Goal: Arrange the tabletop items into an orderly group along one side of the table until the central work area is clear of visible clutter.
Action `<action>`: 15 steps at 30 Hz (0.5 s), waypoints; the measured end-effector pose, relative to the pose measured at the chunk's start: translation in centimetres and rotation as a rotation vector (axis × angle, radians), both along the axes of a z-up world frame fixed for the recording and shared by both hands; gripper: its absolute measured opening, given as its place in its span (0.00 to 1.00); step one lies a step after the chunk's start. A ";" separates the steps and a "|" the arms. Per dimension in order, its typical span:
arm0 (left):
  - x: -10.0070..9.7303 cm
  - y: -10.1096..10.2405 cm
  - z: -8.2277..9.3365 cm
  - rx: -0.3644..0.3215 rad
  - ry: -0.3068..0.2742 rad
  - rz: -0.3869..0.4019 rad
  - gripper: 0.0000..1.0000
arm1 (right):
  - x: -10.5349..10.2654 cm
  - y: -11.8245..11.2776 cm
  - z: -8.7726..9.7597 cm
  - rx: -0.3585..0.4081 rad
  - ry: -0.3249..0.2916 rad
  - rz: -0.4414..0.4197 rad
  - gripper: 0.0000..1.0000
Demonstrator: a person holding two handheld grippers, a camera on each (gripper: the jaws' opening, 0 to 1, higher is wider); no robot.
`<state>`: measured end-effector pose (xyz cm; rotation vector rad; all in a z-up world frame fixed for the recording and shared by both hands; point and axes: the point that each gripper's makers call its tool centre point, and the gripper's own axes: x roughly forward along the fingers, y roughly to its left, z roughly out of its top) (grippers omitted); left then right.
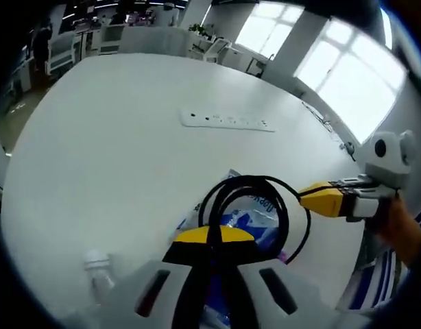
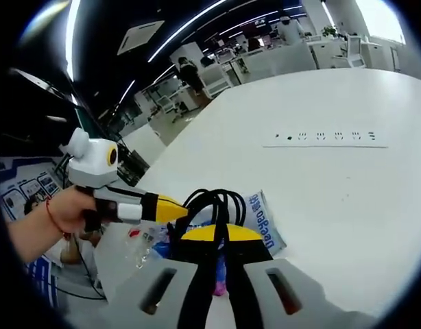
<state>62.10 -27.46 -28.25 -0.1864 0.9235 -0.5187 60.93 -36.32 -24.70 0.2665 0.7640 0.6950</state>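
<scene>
A black cable (image 1: 248,188) is coiled in loops above a blue-and-white packet (image 1: 260,214) on the white table (image 1: 114,151). My left gripper (image 1: 212,236) has its yellow tips shut on the coil's near side. My right gripper (image 1: 313,197) comes in from the right, and its yellow tip meets the coil's far side. In the right gripper view, the right gripper (image 2: 219,234) is shut on the cable (image 2: 214,202). There the left gripper (image 2: 171,205) touches the coil from the left, held by a hand (image 2: 53,212). The packet (image 2: 267,221) lies just behind.
A clear bottle with a white cap (image 1: 97,266) lies near the left gripper; the bottle (image 2: 142,250) also lies by the table edge. A white power strip (image 1: 227,122) is set into the table further out, the power strip (image 2: 330,139). Desks and chairs stand beyond.
</scene>
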 end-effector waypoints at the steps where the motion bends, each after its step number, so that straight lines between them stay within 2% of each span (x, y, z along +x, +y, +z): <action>1: -0.1 0.0 0.3 -0.003 -0.004 0.001 0.00 | -0.1 0.0 0.2 0.001 -0.003 0.000 0.00; 15: -1.8 -1.5 4.7 -0.038 -0.071 0.003 0.00 | -2.0 -1.4 4.3 0.012 -0.064 0.000 0.00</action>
